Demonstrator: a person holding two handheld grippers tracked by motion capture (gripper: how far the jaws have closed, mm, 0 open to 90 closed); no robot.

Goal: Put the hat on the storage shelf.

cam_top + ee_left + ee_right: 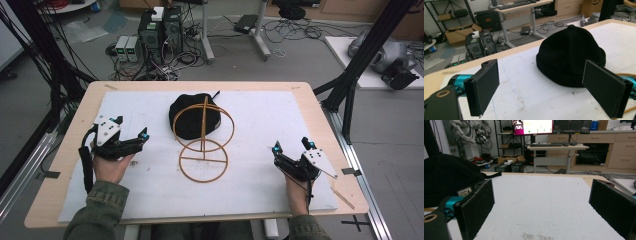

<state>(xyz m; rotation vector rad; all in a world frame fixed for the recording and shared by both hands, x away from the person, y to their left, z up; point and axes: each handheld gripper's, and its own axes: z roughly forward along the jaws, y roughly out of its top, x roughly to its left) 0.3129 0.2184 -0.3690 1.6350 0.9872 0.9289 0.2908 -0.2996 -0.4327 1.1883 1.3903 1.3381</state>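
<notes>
I have both grippers resting low over the white mat [280, 125] that covers the wooden table [320, 107], one toward each side edge. My left gripper [131, 132] sits near the mat's left edge with its jaws spread wide and nothing between them; in the left gripper view the two black pads [485, 86] frame the black cap [570, 53], which lies a little ahead of them on the mat, crown up with its small top button showing. My right gripper [291, 145] sits near the right edge, also gaping and empty, and in the right gripper view its pads [477, 207] look across bare mat toward the far edge, with the cap dark at the left. From the high view, the cap [187, 117] lies near the middle of the mat toward the far edge. The orange wire stand [203, 145] rises just in front of it, its round base flat on the mat nearer me and its upright hoop overlapping the cap; I cannot tell whether they touch. Both grippers are well apart from cap and stand.
</notes>
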